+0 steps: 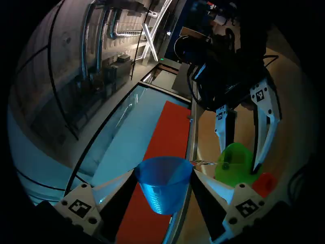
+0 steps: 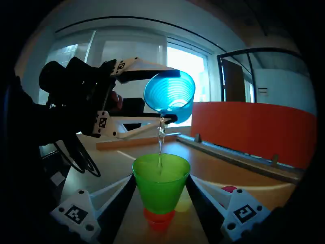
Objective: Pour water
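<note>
My left gripper (image 1: 163, 179) is shut on a blue plastic cup (image 1: 164, 189). In the right gripper view that blue cup (image 2: 170, 95) is tipped over, its mouth facing the camera, held by the left gripper (image 2: 178, 95) and a hand. A thin stream of water (image 2: 161, 142) falls from its lip into a green cup (image 2: 161, 185). My right gripper (image 2: 161, 179) is shut on this upright green cup, just below the blue one. In the left gripper view the right gripper (image 1: 239, 166) holds the green cup (image 1: 235, 162) beside the stream of water (image 1: 205, 163).
A wooden table (image 2: 227, 166) lies below the cups. An orange cup (image 2: 158, 217) sits right under the green one, with a pink object (image 2: 228, 189) to its right. An orange partition (image 2: 252, 126) lines the table's far edge, before bright windows (image 2: 185, 69).
</note>
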{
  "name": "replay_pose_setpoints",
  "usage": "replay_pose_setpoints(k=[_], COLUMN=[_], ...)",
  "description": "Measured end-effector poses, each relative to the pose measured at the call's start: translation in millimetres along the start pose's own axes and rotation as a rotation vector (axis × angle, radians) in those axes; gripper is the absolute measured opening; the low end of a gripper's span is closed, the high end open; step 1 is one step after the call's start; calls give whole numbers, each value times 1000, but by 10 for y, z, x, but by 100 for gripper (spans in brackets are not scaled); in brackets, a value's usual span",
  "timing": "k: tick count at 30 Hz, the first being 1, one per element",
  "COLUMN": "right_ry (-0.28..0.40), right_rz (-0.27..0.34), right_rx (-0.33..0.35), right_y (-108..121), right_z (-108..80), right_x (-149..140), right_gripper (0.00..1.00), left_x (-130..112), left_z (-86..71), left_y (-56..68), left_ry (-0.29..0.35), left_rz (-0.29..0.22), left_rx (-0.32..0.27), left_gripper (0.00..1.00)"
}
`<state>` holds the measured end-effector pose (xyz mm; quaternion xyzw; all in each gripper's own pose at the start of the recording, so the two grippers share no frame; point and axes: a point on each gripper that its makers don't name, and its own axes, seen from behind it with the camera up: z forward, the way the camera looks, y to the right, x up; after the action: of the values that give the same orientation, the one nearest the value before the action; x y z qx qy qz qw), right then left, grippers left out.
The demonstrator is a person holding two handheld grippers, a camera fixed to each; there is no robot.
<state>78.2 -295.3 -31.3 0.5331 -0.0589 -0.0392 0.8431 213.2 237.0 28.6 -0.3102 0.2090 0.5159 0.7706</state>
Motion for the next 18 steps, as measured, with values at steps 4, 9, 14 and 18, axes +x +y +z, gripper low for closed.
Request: replay_pose_setpoints(k=[4,9,14,18], right_ry=[0,1,2,2], right_rz=[-1,-2,-1,-3], right_rx=[1,1,0,1], right_y=[-6,-11,-13,-12], right_z=[-1,2,5,5], right_x=[5,5,11,2], right_gripper=[88,88,88,88], left_x=[9,16,16,7], left_z=[2,0,3,21], left_y=[-1,-11,-14,-2], left_ry=[1,0,0,0], left_rz=[8,19,28,37], left_rx=[1,3,1,0], left_gripper=[88,87,88,88])
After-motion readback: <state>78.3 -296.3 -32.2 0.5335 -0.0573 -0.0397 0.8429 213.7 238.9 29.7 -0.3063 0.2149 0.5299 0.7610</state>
